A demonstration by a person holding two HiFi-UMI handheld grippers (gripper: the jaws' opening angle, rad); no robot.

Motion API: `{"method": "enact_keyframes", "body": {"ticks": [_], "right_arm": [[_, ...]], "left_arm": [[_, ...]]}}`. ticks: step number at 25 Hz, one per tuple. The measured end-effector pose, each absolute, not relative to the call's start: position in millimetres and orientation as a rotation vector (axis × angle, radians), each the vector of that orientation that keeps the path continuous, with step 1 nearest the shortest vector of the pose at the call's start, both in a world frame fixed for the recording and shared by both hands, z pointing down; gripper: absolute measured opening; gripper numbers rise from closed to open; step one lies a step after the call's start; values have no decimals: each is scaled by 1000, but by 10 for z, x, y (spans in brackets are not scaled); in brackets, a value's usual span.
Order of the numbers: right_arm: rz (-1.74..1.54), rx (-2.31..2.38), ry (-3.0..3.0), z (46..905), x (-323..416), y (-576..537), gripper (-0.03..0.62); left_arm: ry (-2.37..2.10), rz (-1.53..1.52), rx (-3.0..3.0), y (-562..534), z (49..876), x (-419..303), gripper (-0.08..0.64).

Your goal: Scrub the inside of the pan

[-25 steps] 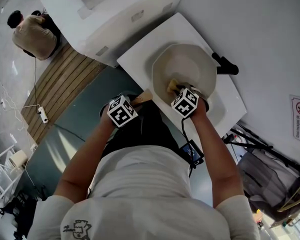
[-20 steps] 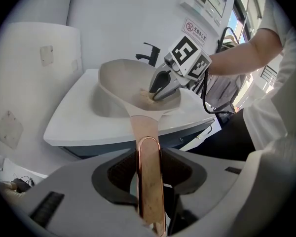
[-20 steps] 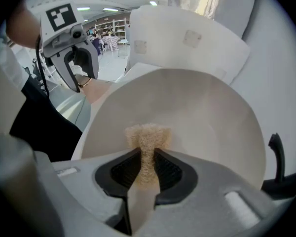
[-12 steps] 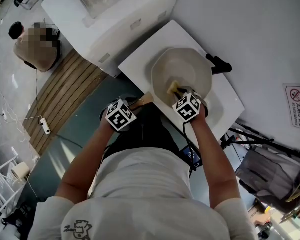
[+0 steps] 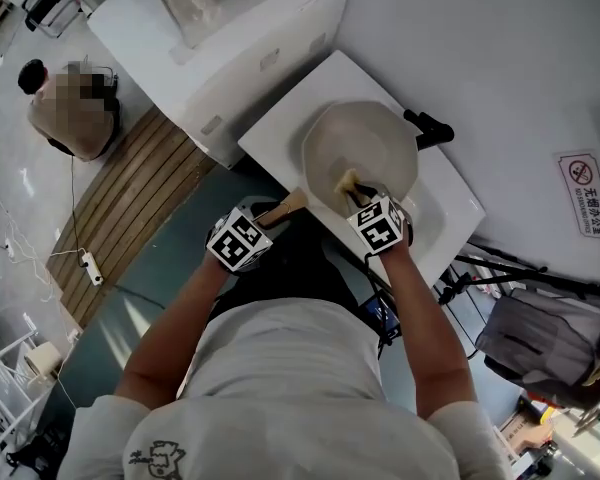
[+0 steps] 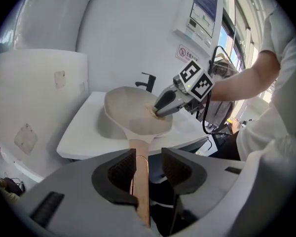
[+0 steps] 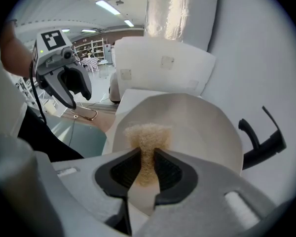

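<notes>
A cream pan (image 5: 360,153) (image 6: 133,115) (image 7: 197,127) is held tilted over the white sink (image 5: 450,203). Its wooden handle (image 5: 282,206) (image 6: 140,179) runs back between the jaws of my left gripper (image 5: 242,240) (image 6: 147,169), which is shut on it. My right gripper (image 5: 378,223) (image 7: 147,169) is shut on a tan scouring pad (image 5: 348,181) (image 7: 147,142) (image 6: 152,111), which rests on the pan's inner surface near its near rim.
A black faucet (image 5: 430,128) (image 7: 259,139) (image 6: 147,81) stands behind the pan. A white appliance (image 5: 220,28) sits left of the sink. A seated person (image 5: 75,108) is far left on the floor. A dark bag (image 5: 545,348) lies at the right.
The pan and both grippers have shifted slightly; the right gripper has moved the pad a little along the pan's inner surface. Both grips are unchanged.
</notes>
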State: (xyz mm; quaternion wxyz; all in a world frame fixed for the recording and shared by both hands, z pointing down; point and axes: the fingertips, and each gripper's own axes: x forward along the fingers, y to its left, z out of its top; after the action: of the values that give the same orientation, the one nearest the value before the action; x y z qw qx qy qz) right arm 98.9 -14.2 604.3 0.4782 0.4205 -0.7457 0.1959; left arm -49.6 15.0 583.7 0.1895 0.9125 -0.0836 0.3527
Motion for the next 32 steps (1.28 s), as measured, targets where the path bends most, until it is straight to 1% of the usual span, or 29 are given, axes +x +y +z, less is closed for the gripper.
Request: {"method": "enact_keyframes", "body": {"ticks": [11,17,23,32], "right_arm": [[438,1283,-1989,5147,899,24,83],[391,1414,-2064,4530,858,282,83],[349,1460,-2139,4059,790,536,83],[310,1497,-2258,3585,902,960,83]], "left_arm": [[-308,615,2639,68,4909,-622,155],[-306,428,2735,229,4290,-717,85],[-350,295,2829,373,3813,-762,-2],[-387,252,2857,767,3482,-590,-2]]}}
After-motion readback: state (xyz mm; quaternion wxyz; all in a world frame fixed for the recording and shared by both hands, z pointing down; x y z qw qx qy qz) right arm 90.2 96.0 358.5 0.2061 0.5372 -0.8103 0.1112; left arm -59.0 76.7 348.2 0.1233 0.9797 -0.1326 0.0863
